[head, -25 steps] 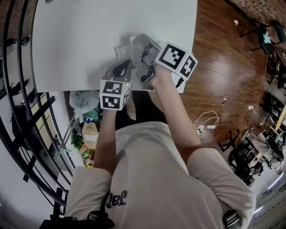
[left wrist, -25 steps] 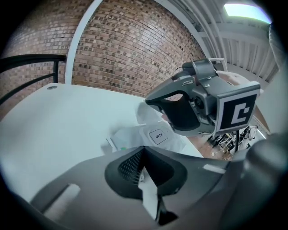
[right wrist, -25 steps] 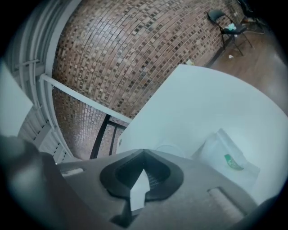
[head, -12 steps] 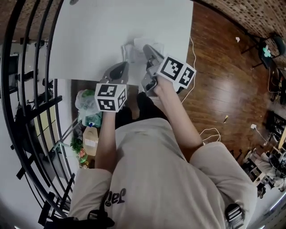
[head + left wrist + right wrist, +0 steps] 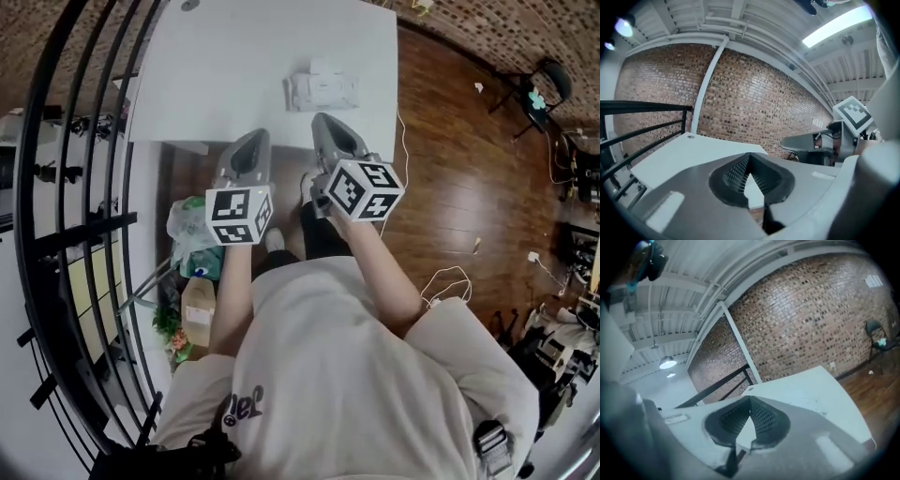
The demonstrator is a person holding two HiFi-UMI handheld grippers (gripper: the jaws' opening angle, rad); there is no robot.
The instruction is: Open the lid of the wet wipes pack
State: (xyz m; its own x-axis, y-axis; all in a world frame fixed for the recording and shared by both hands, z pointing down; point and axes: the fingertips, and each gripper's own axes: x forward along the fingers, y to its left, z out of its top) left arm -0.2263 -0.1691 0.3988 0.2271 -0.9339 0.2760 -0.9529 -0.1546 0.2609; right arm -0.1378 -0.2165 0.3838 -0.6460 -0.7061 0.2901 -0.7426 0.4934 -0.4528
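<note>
Lying small on the table point(image 5: 234, 66), the wet wipes pack point(image 5: 322, 91) hides its lid's state. Left gripper point(image 5: 253, 138) and right gripper point(image 5: 323, 120) each have jaws pressed together, empty.

The wet wipes pack point(image 5: 322, 91) shows too small to tell whether it is open

White table point(image 5: 234, 66), plain matte top. Wipes pack point(image 5: 322, 90) lies flat on it, near right edge, toward near side. Small dark round spot point(image 5: 190, 5) on top by far left edge; kind unclear.
</note>
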